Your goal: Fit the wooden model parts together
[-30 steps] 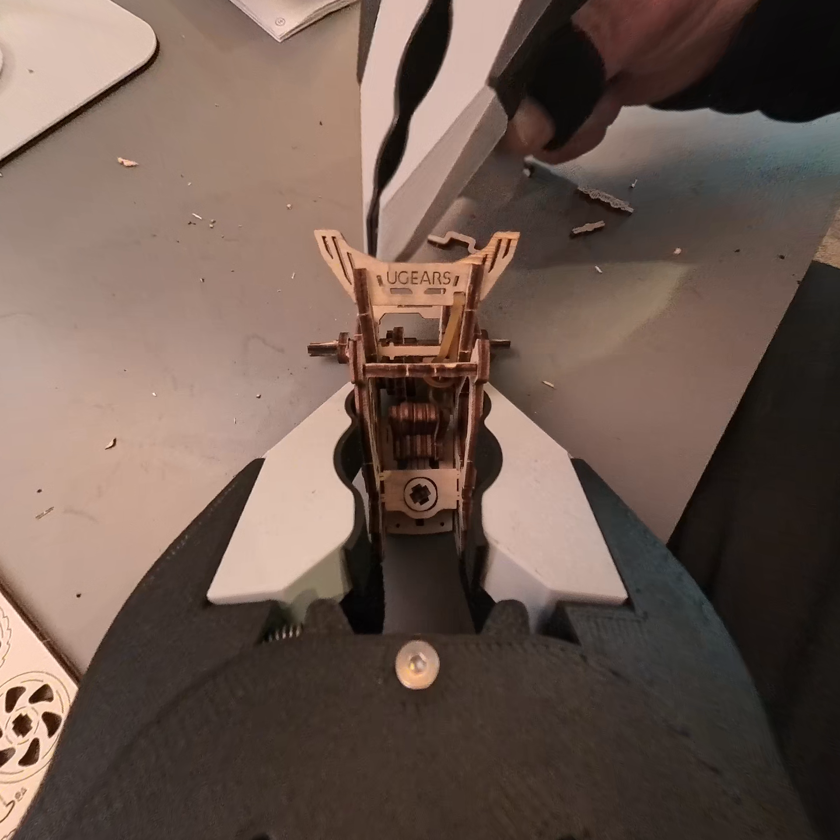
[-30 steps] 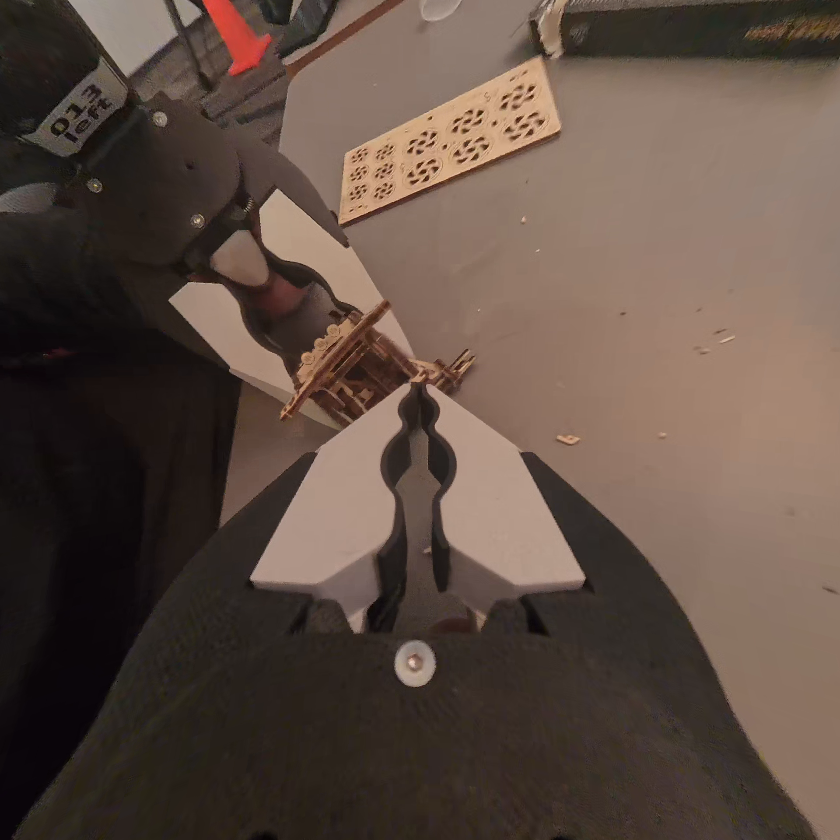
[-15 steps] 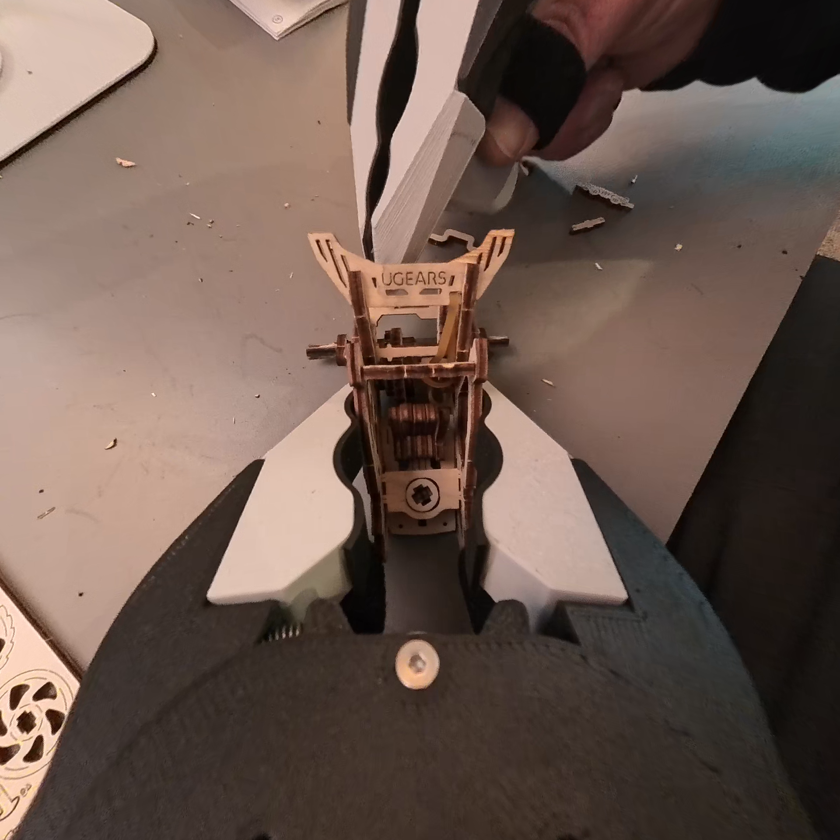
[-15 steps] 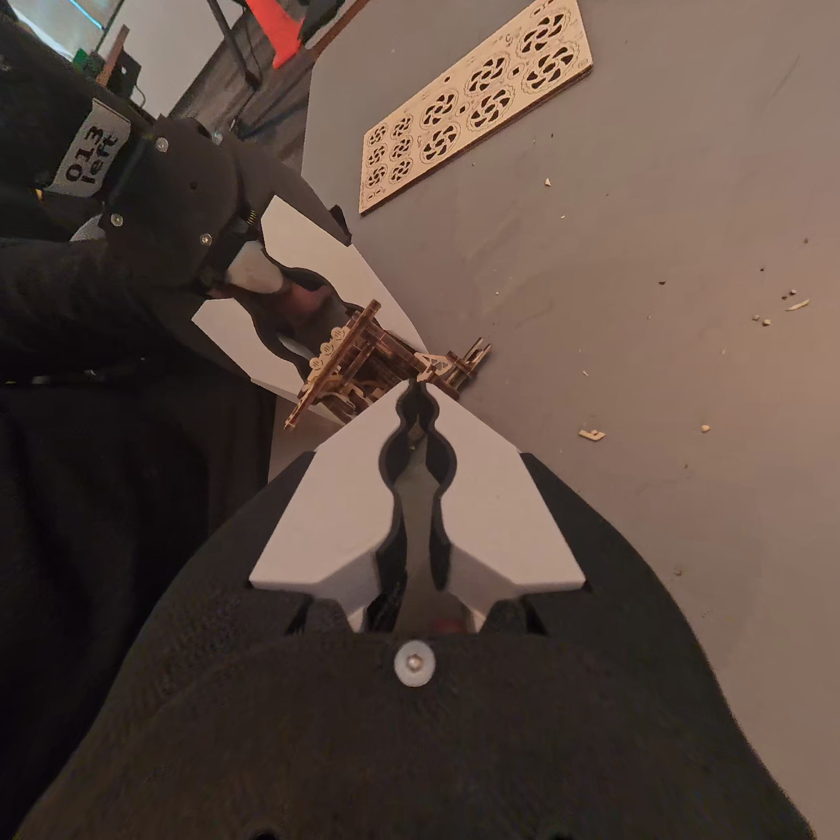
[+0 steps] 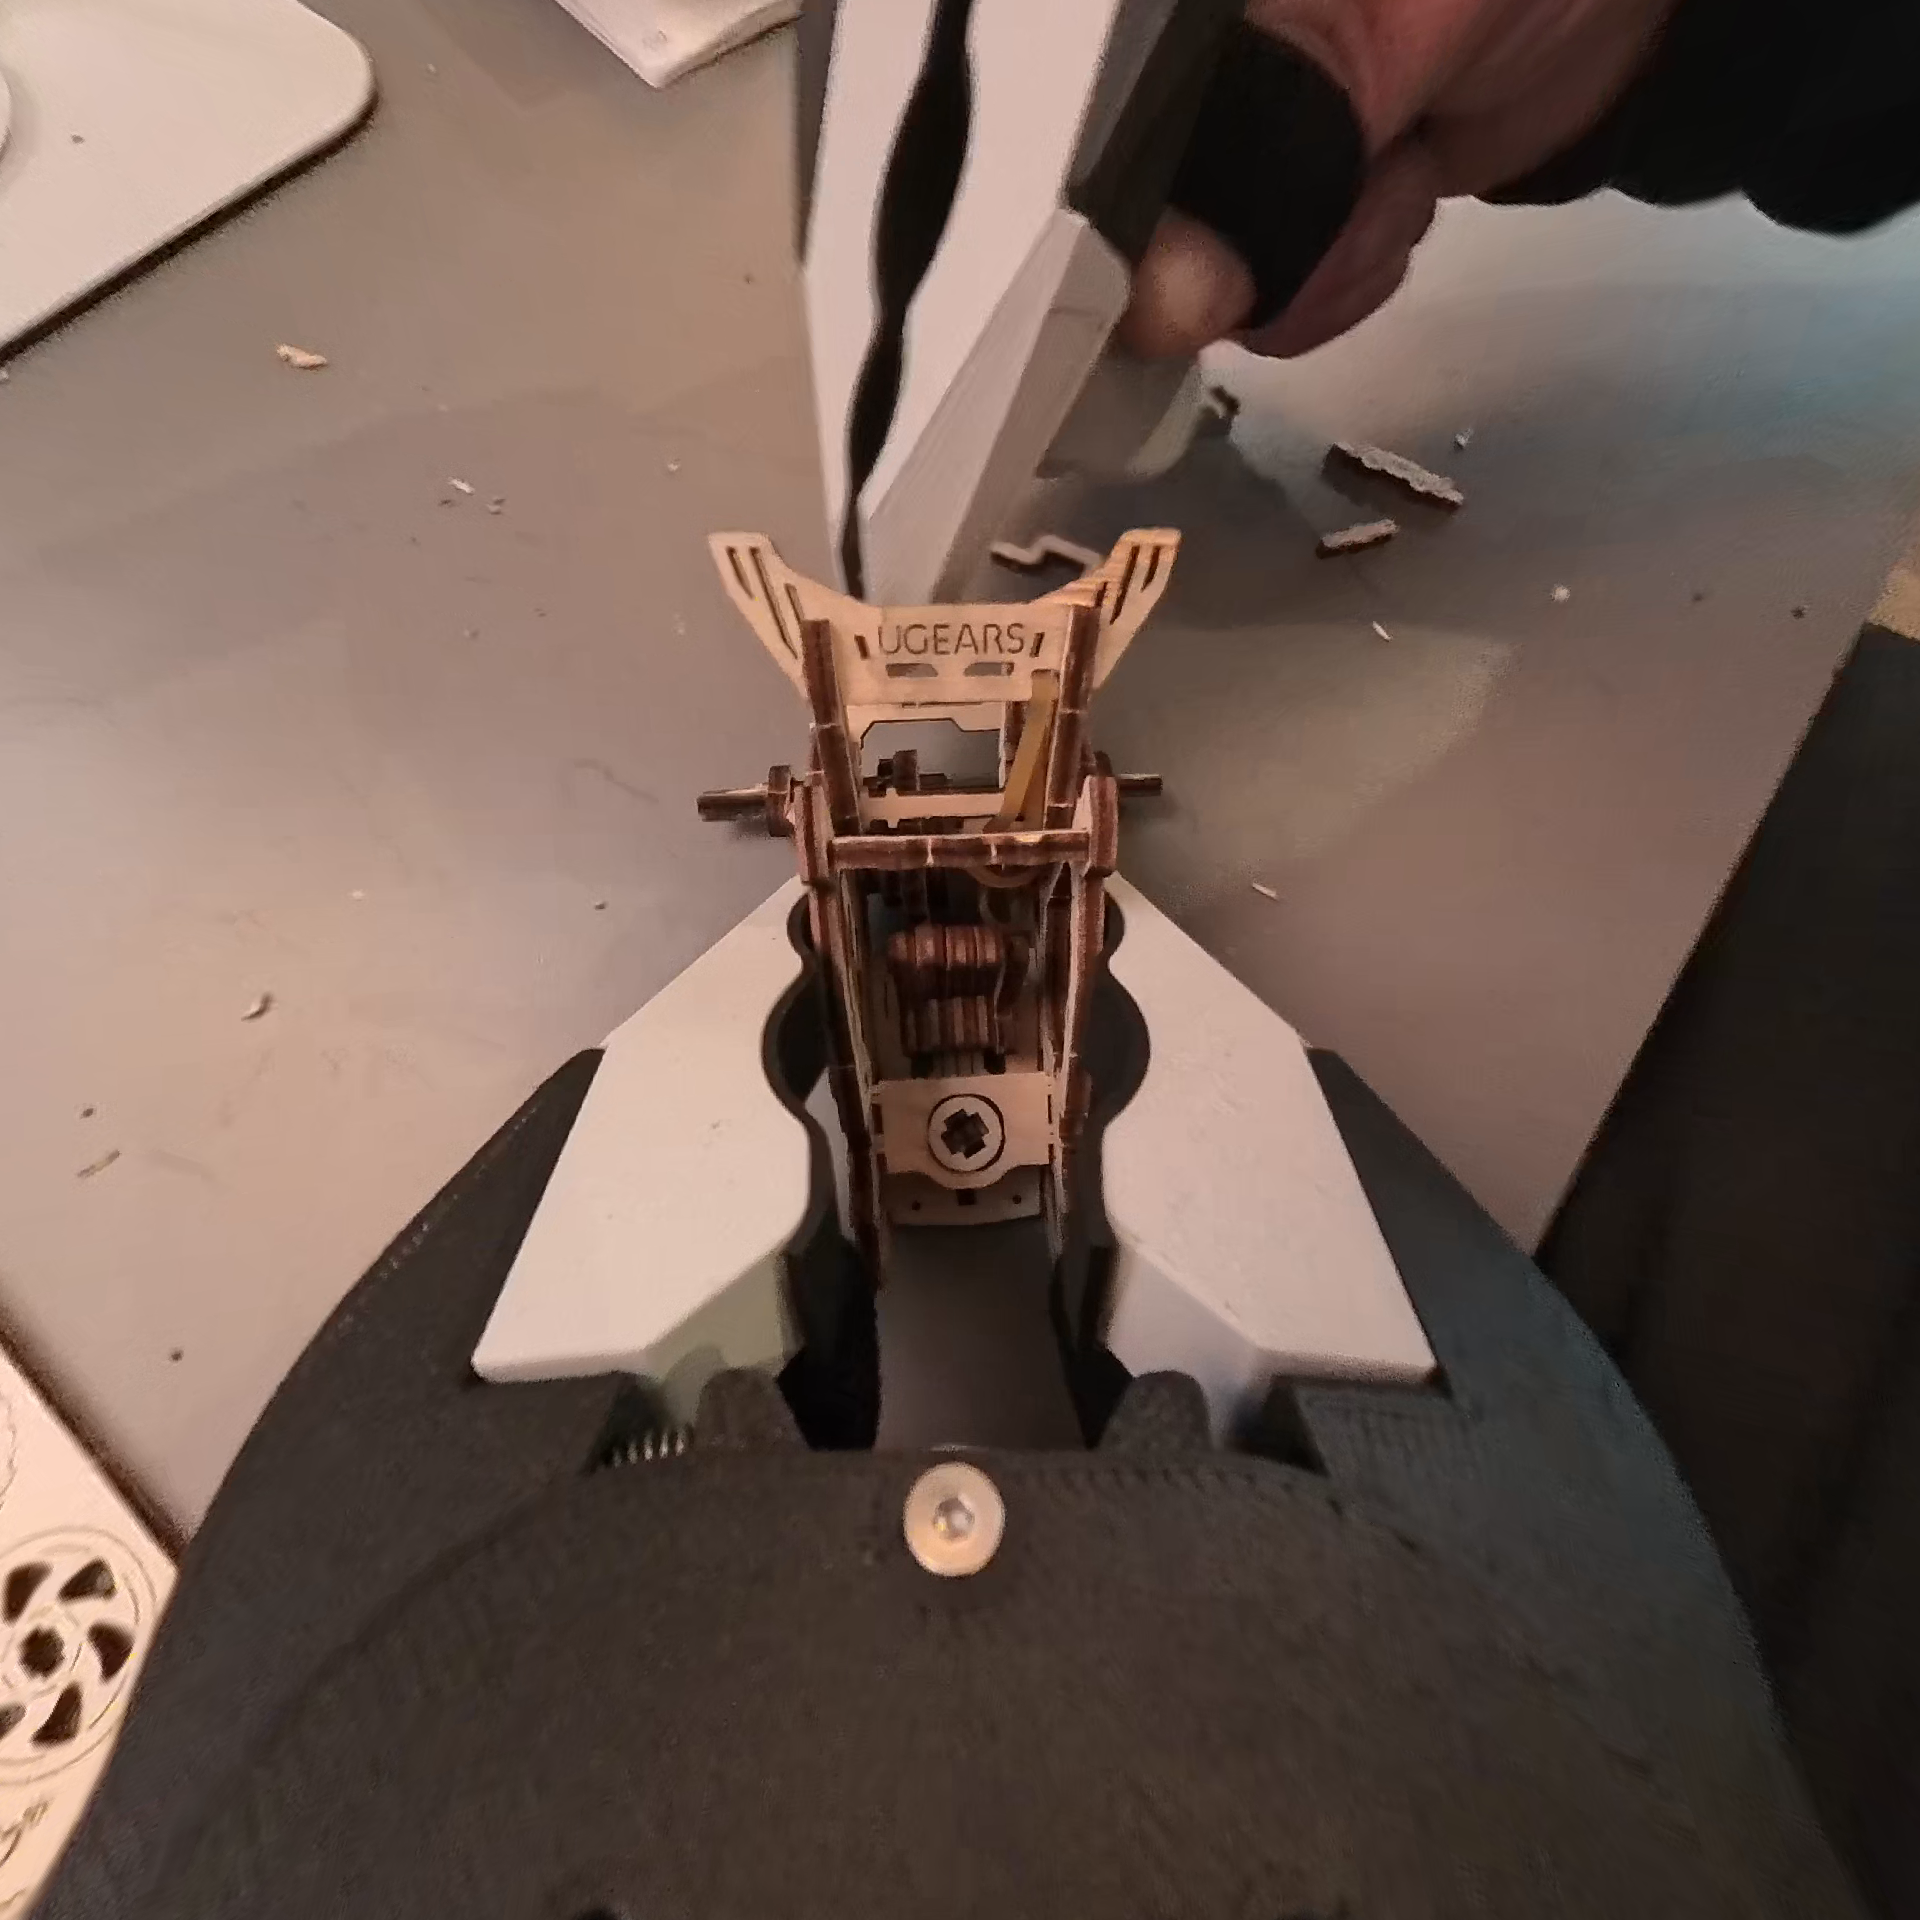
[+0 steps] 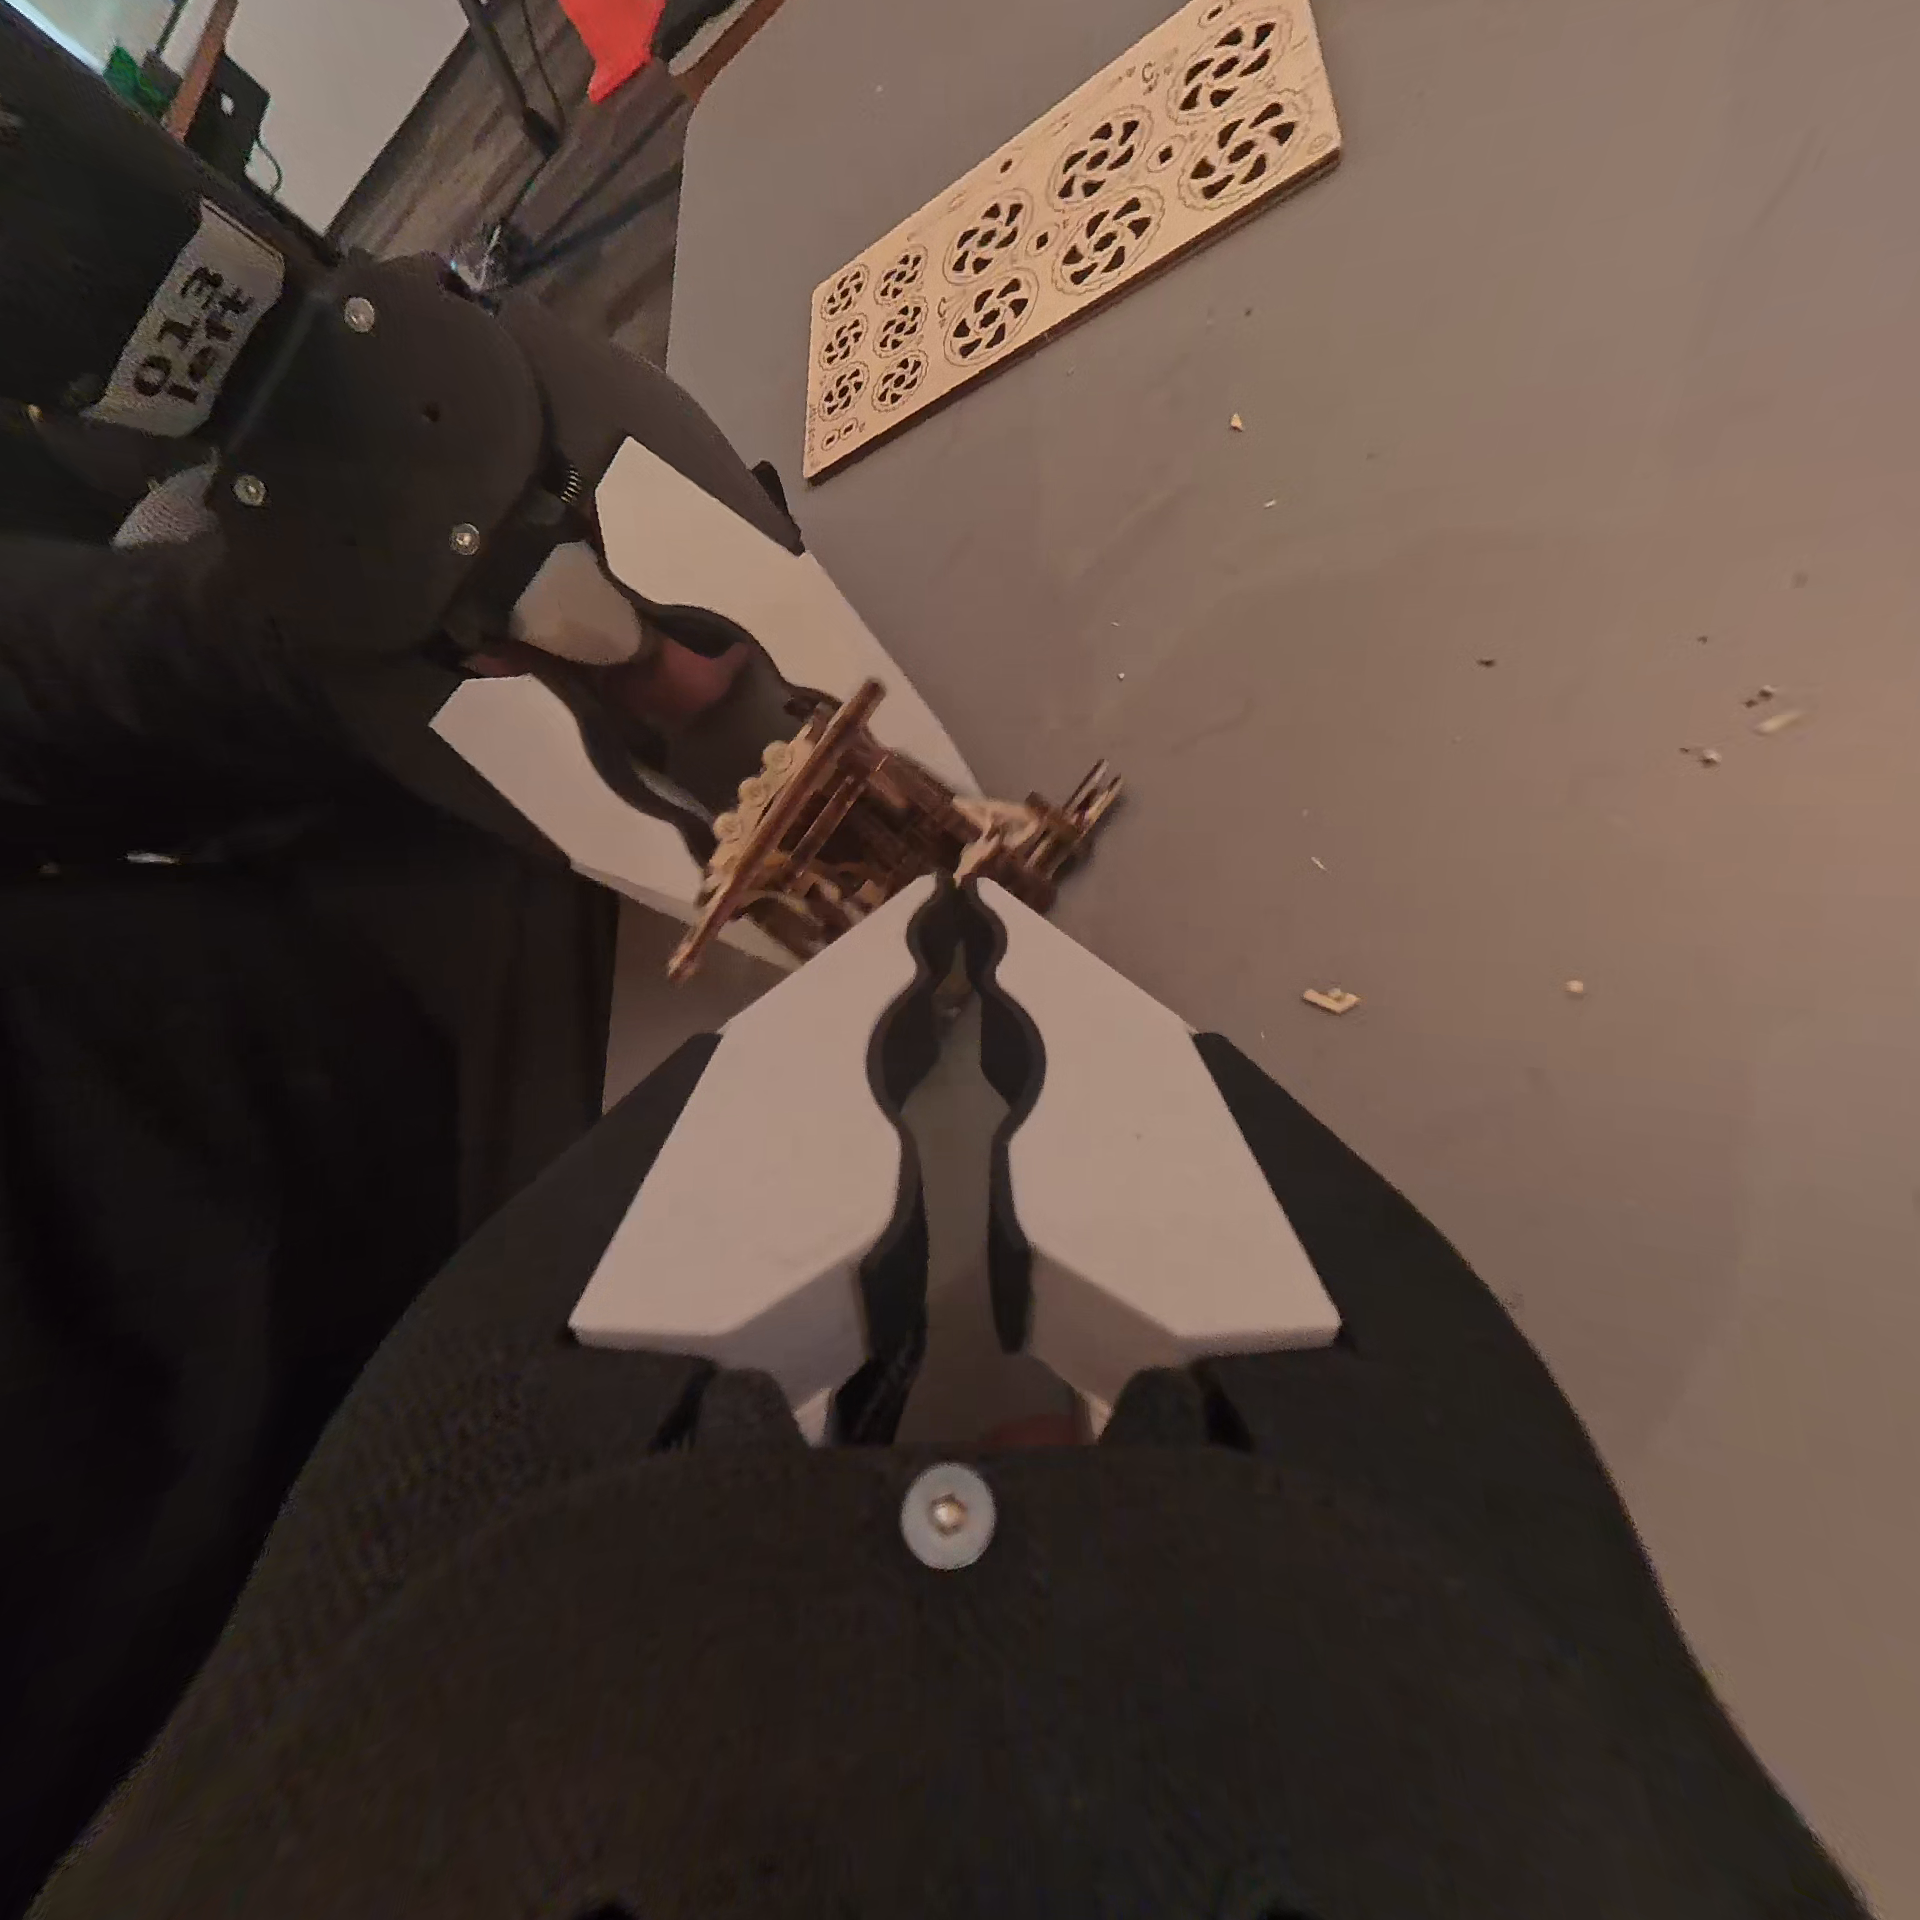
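Note:
A small wooden model [image 5: 951, 831], a narrow frame with stacked gears and a curved light plate at its far end, is held level above the grey table [image 5: 364, 727]. My left gripper [image 5: 956, 914] is shut on its sides. The model also shows in the right wrist view [image 6: 831, 831], between the left gripper's white fingers [image 6: 717, 582]. My right gripper [image 6: 951, 883] is shut, with its tips at the model's far end. It comes down from above in the left wrist view [image 5: 852, 551]. Whether it pinches a small part cannot be seen.
A wooden sheet of wheel cut-outs [image 6: 1070, 239] lies flat on the table; it also shows at the left wrist view's lower left [image 5: 62, 1662]. Loose wooden bits [image 5: 1392, 478] and a stepped piece [image 5: 1039, 551] lie beyond the model. A white pad [image 5: 156, 135] is far left. Dark clothing [image 5: 1766, 1039] borders the table's right edge. Only a small space, under 4 cm, lies between the two pairs of fingers.
My right gripper has tilted and shifted while its tips stay at the model's far end. My left gripper has kept the model still.

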A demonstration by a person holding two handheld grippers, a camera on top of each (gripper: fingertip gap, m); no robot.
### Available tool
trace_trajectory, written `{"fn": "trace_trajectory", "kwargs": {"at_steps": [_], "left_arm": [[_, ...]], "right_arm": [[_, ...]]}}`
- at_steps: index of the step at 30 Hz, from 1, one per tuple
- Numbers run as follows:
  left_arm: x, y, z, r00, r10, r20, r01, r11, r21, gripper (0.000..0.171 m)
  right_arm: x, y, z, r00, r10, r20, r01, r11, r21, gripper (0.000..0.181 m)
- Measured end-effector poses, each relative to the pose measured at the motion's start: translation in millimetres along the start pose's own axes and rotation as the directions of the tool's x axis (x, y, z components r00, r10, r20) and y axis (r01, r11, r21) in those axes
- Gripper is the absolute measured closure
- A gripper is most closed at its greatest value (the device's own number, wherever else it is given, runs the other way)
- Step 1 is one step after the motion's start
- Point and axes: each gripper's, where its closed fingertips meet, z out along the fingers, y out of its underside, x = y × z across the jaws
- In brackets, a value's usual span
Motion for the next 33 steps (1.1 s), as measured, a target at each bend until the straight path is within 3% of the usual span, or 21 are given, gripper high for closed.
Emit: {"fn": "trace_trajectory", "kwargs": {"at_steps": [3, 6, 8, 11, 14, 19, 27, 33], "left_arm": [[-20, -14, -4, 0.991, -0.095, 0.093, 0.087, 0.993, 0.080, 0.127], [-42, -3, 3, 0.969, -0.115, 0.218, 0.124, 0.992, -0.025, 0.127], [-48, -6, 7, 0.958, -0.137, 0.252, 0.148, 0.989, -0.025, 0.127], [-43, -10, 8, 0.960, -0.132, 0.247, 0.148, 0.988, -0.048, 0.095], [-37, -3, -4, 0.964, -0.156, 0.214, 0.174, 0.982, -0.069, 0.085], [-23, 18, -13, 0.960, -0.238, 0.147, 0.256, 0.960, -0.115, 0.097], [39, 1, 3, 0.978, -0.209, -0.022, 0.206, 0.973, -0.101, 0.108], [12, -4, -20, 0.974, -0.225, 0.038, 0.225, 0.974, 0.000, 0.102]], "right_arm": [[4, -9, -27, 0.999, 0.008, -0.042, -0.004, 0.995, 0.096, 0.178], [10, -5, -58, 0.994, 0.025, -0.106, -0.011, 0.990, 0.137, 0.181], [11, 1, -72, 0.989, 0.039, -0.144, -0.016, 0.988, 0.154, 0.181], [5, 8, -87, 0.982, 0.041, -0.184, -0.009, 0.985, 0.172, 0.177], [-4, 18, -96, 0.976, 0.039, -0.214, -0.001, 0.984, 0.176, 0.174], [-19, 32, -107, 0.973, 0.045, -0.226, 0.004, 0.978, 0.209, 0.179], [-24, 60, -123, 0.961, 0.105, -0.258, -0.037, 0.966, 0.255, 0.168], [-25, 81, -140, 0.923, 0.093, -0.374, 0.000, 0.970, 0.242, 0.146]]}}
